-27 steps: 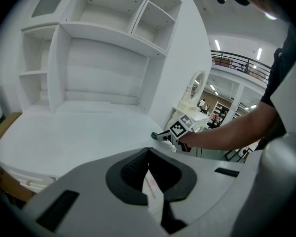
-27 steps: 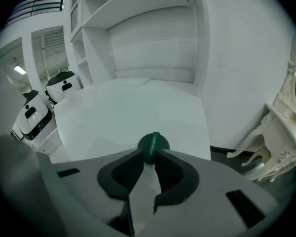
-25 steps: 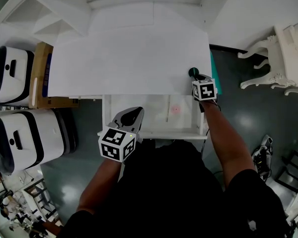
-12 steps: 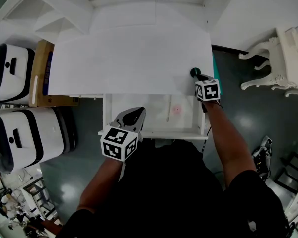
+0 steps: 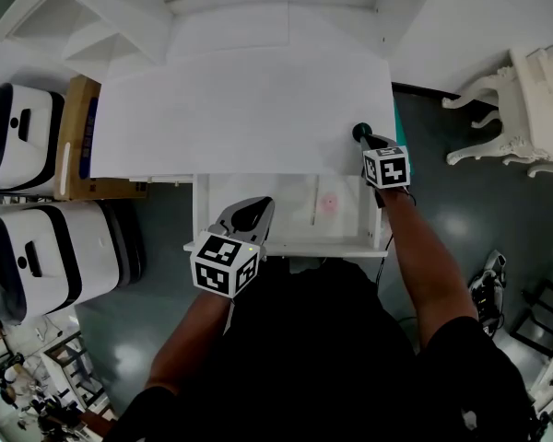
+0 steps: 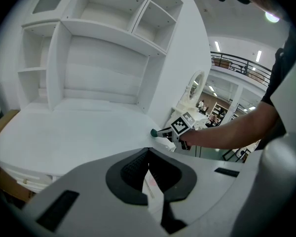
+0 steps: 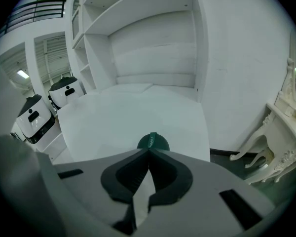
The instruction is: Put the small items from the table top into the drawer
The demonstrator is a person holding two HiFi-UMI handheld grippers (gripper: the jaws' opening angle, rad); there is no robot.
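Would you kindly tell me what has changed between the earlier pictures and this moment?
Nothing has visibly moved; only the head view itself shifts a touch. Nothing was picked up or let go. The left gripper stays shut and empty over the open drawer. The right gripper stays shut on the dark green item at the right front corner of the table. The pink item lies in the drawer as before.

A furniture showroom-style set inside a large indoor hall: a white tabletop (image 5: 240, 109) backed by open white shelving (image 6: 98, 38) stands on a dark, glossy floor (image 5: 461, 219), with ornate white carved furniture (image 5: 525, 109) to one side. Two rounded white machines (image 5: 28, 136) and a cardboard box (image 5: 74, 136) sit just beside the desk. Beyond, a railed mezzanine (image 6: 241, 65) runs under ceiling strip lights (image 6: 217, 46).
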